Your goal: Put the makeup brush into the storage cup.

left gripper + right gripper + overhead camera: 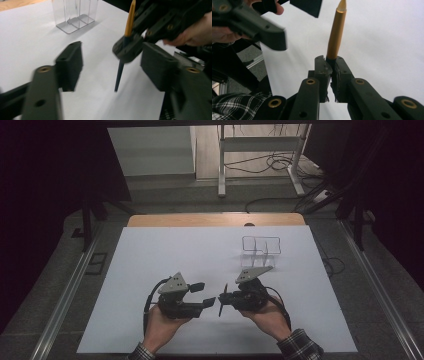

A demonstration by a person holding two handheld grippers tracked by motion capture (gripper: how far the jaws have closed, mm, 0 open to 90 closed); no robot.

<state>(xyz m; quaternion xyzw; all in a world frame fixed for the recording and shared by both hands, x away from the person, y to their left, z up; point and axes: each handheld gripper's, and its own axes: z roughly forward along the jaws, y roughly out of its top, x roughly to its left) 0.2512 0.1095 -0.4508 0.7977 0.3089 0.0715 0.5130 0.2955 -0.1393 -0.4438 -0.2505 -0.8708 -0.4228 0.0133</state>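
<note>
Two grippers, right gripper (331,75) clenched on gold-and-dark pen (336,35), left gripper (111,65) released, clear organizer (75,15) behind.

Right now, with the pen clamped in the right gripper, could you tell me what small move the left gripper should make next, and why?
Probably ease the left gripper forward so its open jaws straddle the pen's dark lower end, then close. The right gripper is shut on the pen where gold meets dark, and the dark tip hangs free between the left jaws, untouched. The clear holder stands beyond, a likely destination.
</note>
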